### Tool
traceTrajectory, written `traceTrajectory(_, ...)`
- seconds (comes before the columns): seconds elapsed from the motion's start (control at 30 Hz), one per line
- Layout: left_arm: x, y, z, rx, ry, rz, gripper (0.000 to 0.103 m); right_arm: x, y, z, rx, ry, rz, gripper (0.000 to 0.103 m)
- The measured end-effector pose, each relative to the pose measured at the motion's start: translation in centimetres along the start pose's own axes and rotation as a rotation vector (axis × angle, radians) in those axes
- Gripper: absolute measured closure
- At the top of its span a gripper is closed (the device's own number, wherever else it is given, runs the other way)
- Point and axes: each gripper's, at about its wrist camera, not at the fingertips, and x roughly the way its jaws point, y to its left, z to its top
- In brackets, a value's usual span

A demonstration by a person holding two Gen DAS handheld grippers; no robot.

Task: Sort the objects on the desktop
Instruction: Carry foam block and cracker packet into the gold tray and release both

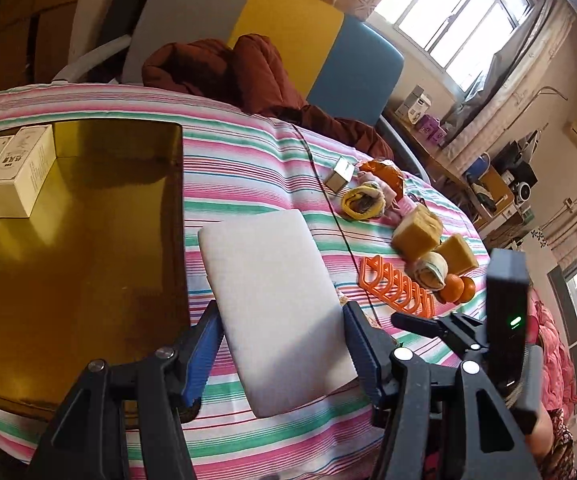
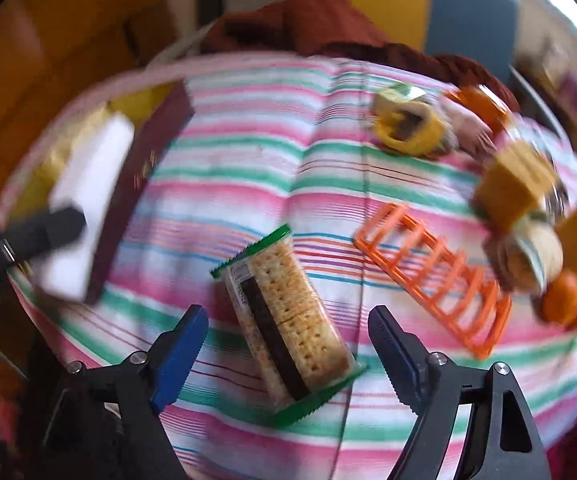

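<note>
In the left wrist view my left gripper (image 1: pixel 282 340) is shut on a flat white box (image 1: pixel 272 300) and holds it above the striped tablecloth (image 1: pixel 248 168), right of a gold tray (image 1: pixel 88 240) bearing two white cartons (image 1: pixel 12 172). In the right wrist view my right gripper (image 2: pixel 288 344) is open, its jaws either side of a cracker packet (image 2: pixel 288 320) with green ends lying on the cloth. The white box (image 2: pixel 88 200) held by the left gripper shows at far left, blurred. The right gripper (image 1: pixel 504 312) shows at the right of the left wrist view.
An orange plastic rack (image 2: pixel 436 276), yellow sponge blocks (image 2: pixel 516 184), rolled cloths (image 2: pixel 532 256), two oranges (image 2: pixel 568 300) and a yellow roll (image 2: pixel 408 128) lie at the right. A black cable (image 1: pixel 328 200) crosses the cloth. A chair (image 1: pixel 288 40) with a brown garment stands behind.
</note>
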Motion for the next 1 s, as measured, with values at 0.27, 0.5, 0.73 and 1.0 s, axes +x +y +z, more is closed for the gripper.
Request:
traceTrajectory(0.27, -1.2, 3.1, 0.9, -0.022, -0.018, 0.037, 0.042, 2.2, 0.6, 0.5, -0.068, 0.082, -0.024, 0.056)
traceTrajectory(0.5, -1.4, 7.2, 2.9, -0.034, -0.013, 0.096, 0.042, -0.9, 0.8, 3.7, 0.055, 0.000, 0.149, 0.057)
traceTrajectory(0.73, 0.6, 11.5, 6.3, -0.008, 0.028, 0.169, 0.042, -1.7, 5.4, 9.2, 0.161, -0.039, 0.378, 0.057)
traceTrajectory(1.0, 4.5, 14.5, 10.4, 0.066, 0.088, 0.331, 0.035, 2.3, 10.9, 15.2, 0.158, -0.006, 0.377, 0.057)
